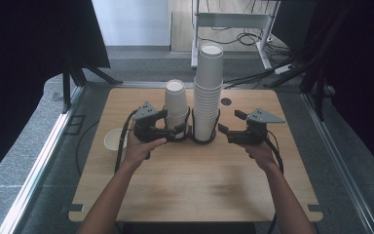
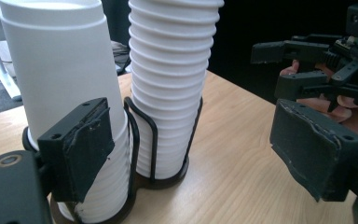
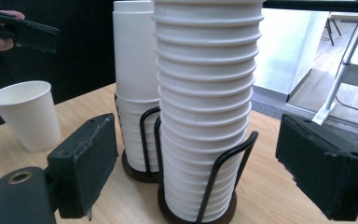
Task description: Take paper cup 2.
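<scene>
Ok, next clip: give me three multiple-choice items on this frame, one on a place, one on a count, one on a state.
1. Where does the single loose paper cup stand?
A. On the table's left side, beside the person's left hand
B. On top of the taller stack
C. Between the right tool's jaws

2. How many cup stacks sit in the black wire holder?
A. One
B. Two
C. Four

3. What state is the right tool in?
A. Shut on a cup
B. Open, holding nothing
C. Lying on the table

Answers: 1 A, the cup stands alone near the left edge. 2 B, a shorter stack and a taller stack stand side by side. 3 B, its jaws are spread apart short of the taller stack.
</scene>
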### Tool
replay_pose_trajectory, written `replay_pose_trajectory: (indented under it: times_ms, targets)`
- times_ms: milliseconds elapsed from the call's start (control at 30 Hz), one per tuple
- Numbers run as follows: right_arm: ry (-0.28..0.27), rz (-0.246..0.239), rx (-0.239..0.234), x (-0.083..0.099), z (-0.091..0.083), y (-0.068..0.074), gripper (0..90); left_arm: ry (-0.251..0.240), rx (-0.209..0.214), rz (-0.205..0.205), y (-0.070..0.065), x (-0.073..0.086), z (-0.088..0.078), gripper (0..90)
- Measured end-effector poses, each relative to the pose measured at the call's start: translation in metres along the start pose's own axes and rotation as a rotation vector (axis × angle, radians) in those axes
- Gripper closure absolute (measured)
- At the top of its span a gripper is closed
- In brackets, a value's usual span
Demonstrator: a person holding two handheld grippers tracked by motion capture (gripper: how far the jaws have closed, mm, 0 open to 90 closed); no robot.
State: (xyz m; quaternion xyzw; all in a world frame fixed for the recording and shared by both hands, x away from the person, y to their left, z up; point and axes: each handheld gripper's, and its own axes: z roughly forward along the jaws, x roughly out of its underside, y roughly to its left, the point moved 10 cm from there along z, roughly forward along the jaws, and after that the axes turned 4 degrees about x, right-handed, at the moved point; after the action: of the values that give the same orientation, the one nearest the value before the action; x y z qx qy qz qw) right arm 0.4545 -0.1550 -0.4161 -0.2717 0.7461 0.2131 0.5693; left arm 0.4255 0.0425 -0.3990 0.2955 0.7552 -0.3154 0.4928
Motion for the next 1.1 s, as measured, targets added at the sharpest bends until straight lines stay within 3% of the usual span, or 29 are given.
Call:
replay_pose_trajectory:
  times_ms: [200, 467, 667, 900, 1100]
  targets:
    - [-0.016, 0.026, -0.007, -0.014, 0.003, -0.006, 10.3, -0.010, 0.000, -0.004, 0.006, -0.012, 0.007, 13.1]
    - [-0.013, 0.021, -0.020, -0.038, 0.018, -0.008, 4.6, -0.022, 0.014, -0.007, 0.008, -0.030, 0.013, 12.8]
    - [0.010, 0.006, 0.001, -0.041, 0.030, -0.011, 1.6, -0.025, 0.022, 0.011, 0.006, -0.038, 0.019, 12.3]
    - [0.018, 0.031, -0.018, -0.041, 0.040, -0.012, 0.0, -0.020, 0.022, 0.016, 0.006, -0.041, 0.030, 12.1]
    - [-0.002, 0.035, -0.037, -0.055, 0.054, -0.011, 0.0, -0.033, 0.047, 0.005, 0.008, -0.049, 0.033, 12.1]
